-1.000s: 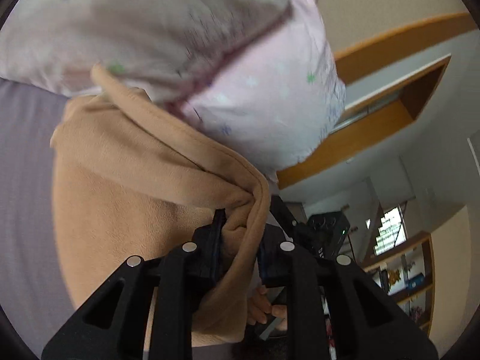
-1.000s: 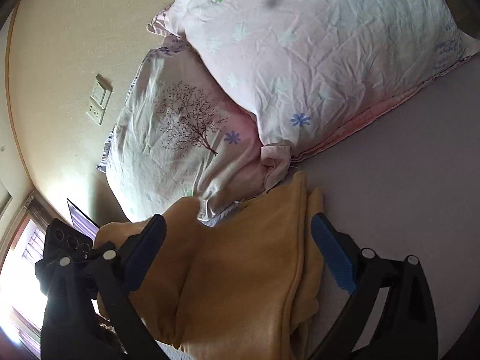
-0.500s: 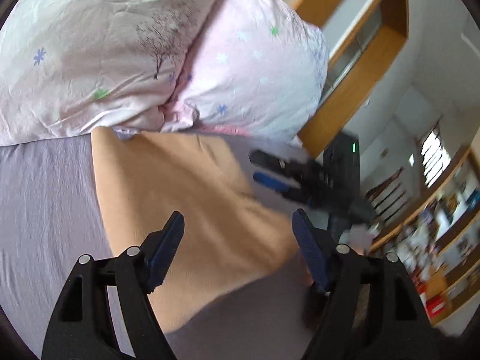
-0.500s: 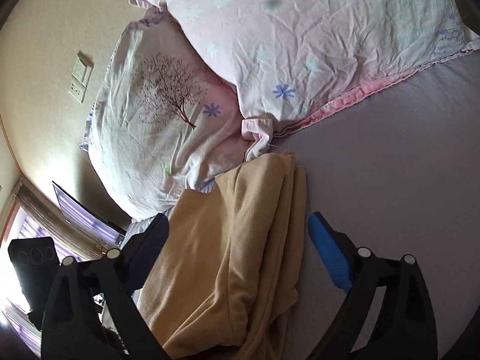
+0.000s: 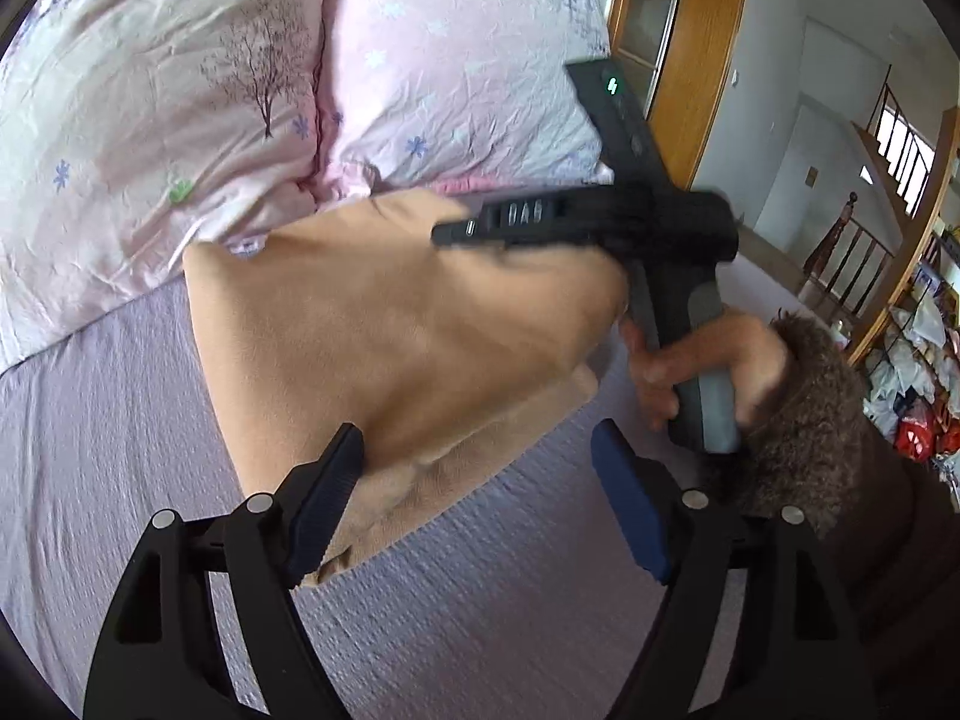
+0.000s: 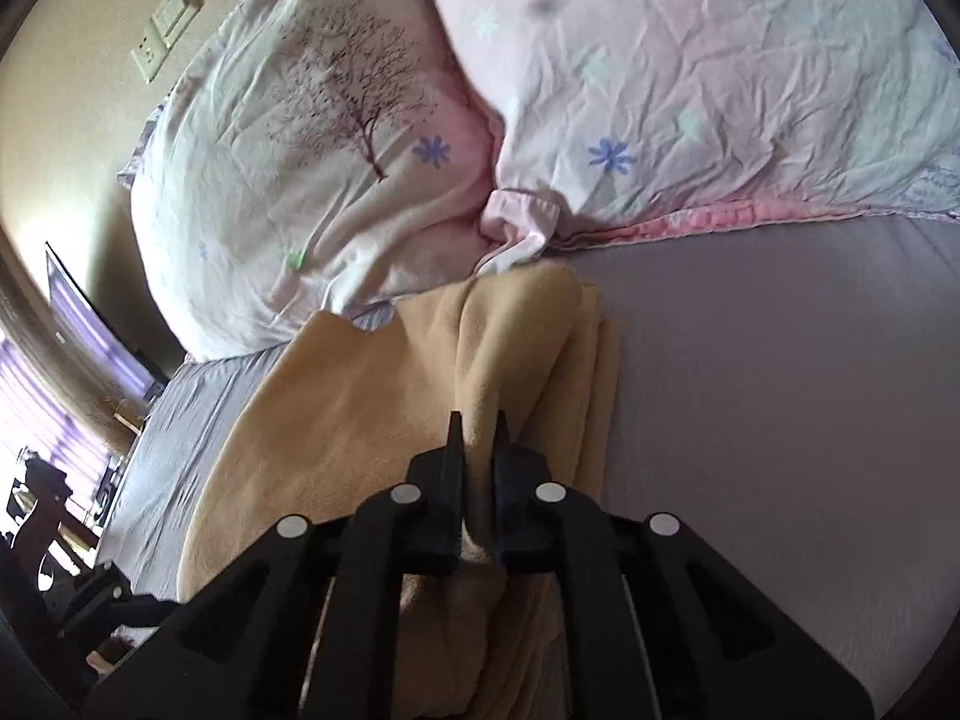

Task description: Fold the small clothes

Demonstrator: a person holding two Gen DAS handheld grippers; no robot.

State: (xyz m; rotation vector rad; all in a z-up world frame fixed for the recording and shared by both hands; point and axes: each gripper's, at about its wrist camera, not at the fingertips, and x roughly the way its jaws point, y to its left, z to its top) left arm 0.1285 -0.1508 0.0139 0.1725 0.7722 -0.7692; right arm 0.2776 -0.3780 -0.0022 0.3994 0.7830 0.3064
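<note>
A tan fleece garment (image 5: pixel 390 330) lies folded on the lilac bed sheet (image 5: pixel 108 432), its far edge against the pillows. My left gripper (image 5: pixel 474 480) is open and empty, its fingers straddling the garment's near edge. My right gripper (image 6: pixel 477 438) is shut on a raised fold of the tan garment (image 6: pixel 360 420) near its right edge. In the left wrist view the right gripper's black body (image 5: pixel 600 222) and the hand holding it sit over the garment's right side.
Two pink flowered pillows (image 5: pixel 180 96) (image 6: pixel 660 78) lie against the wall at the head of the bed. A wooden door frame (image 5: pixel 690 48) and cluttered shelves (image 5: pixel 918 360) stand to the right. A wall socket (image 6: pixel 168 24) is above the pillows.
My left gripper let go of the garment, opened and pulled back. My right gripper, open before, has closed on a fold of the garment.
</note>
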